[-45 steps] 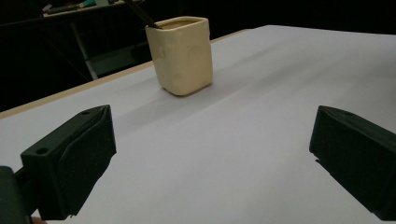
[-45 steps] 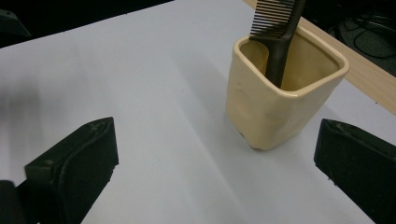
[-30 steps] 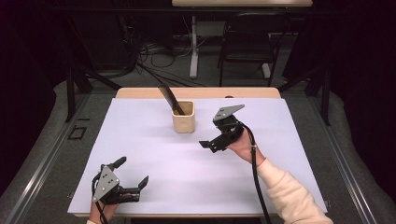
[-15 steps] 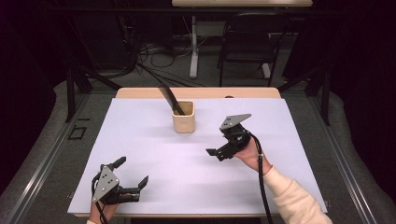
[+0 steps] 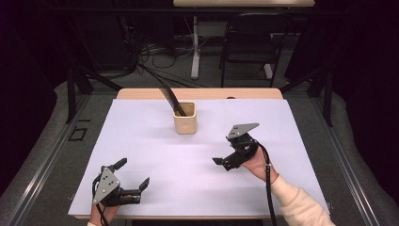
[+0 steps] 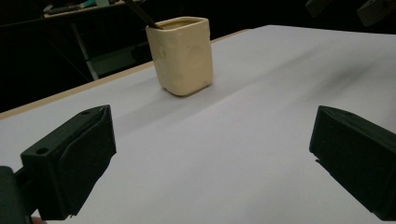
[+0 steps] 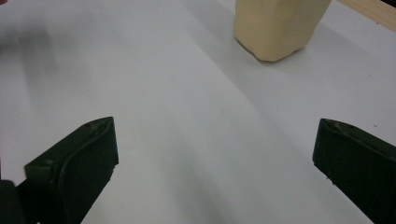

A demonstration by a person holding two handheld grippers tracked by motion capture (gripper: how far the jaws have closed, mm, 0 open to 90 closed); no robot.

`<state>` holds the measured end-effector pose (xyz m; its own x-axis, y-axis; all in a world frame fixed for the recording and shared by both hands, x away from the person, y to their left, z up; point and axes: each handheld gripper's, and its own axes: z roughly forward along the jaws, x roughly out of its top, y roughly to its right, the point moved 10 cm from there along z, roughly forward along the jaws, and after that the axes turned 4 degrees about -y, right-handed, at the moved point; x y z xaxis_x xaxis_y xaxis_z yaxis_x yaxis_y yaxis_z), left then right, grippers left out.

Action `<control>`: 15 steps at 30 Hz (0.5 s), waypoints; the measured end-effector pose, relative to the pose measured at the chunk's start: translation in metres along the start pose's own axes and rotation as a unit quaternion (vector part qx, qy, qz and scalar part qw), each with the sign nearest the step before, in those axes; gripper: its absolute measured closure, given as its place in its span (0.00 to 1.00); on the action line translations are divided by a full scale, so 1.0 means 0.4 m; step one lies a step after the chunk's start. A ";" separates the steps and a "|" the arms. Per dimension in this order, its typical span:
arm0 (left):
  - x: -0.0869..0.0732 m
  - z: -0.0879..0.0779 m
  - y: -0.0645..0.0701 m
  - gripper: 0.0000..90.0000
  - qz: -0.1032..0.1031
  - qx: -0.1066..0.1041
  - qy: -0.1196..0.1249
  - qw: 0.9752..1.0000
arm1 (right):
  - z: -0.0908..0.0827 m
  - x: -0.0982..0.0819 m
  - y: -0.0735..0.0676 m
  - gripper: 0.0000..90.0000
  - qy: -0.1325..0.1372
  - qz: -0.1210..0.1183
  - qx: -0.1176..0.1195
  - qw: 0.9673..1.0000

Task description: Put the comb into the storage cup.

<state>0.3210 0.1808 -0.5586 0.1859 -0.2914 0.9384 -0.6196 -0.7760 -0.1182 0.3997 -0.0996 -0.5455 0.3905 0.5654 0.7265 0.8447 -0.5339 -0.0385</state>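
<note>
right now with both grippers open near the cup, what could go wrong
1. The cream cup is small, and the dark utensil leans out over its rim, so a nudge from the right gripper could tip it.
2. The left gripper sits at the near edge of the white table cover; dragging its fingers may ruck the cover.

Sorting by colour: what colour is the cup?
Cream cup, clearest in the left gripper view.

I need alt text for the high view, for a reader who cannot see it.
A cream cup holding a dark utensil stands on a white table. The left gripper and the right gripper are both open and empty.
</note>
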 end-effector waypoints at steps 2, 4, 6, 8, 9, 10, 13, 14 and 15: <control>0.000 0.000 0.001 0.00 -0.002 0.000 0.000 1.000 | -0.004 -0.009 -0.003 0.00 -0.001 -0.001 -0.002 1.000; 0.000 0.001 0.000 0.00 0.000 0.000 0.000 1.000 | -0.009 -0.017 -0.006 0.00 -0.001 0.001 -0.005 1.000; -0.001 0.001 0.001 0.00 0.000 0.000 -0.001 1.000 | -0.014 -0.027 -0.007 0.00 -0.004 0.000 -0.006 1.000; 0.000 0.001 0.001 0.00 0.000 0.001 -0.001 1.000 | -0.018 -0.034 -0.008 0.00 -0.003 0.000 -0.007 1.000; -0.001 0.001 0.001 0.00 0.000 0.001 -0.001 1.000 | -0.020 -0.039 -0.008 0.00 -0.005 0.001 -0.008 1.000; -0.001 0.001 0.000 0.00 0.000 0.001 -0.001 1.000 | -0.022 -0.042 -0.006 0.00 -0.002 0.000 -0.011 1.000; -0.001 0.001 0.001 0.00 0.000 0.001 -0.001 1.000 | -0.027 -0.056 -0.006 0.00 -0.006 0.004 -0.013 1.000; -0.001 0.001 0.001 0.00 0.000 0.000 -0.001 1.000 | -0.029 -0.060 -0.007 0.00 -0.006 0.006 -0.014 1.000; -0.001 0.001 0.000 0.00 0.000 0.000 -0.002 1.000 | -0.031 -0.066 -0.006 0.00 -0.007 0.005 -0.016 1.000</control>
<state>0.3213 0.1804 -0.5593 0.1888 -0.2927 0.9374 -0.6191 -0.7764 -0.1177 0.3828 -0.1210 -0.5559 0.4044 0.5680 0.7168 0.8282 -0.5599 -0.0236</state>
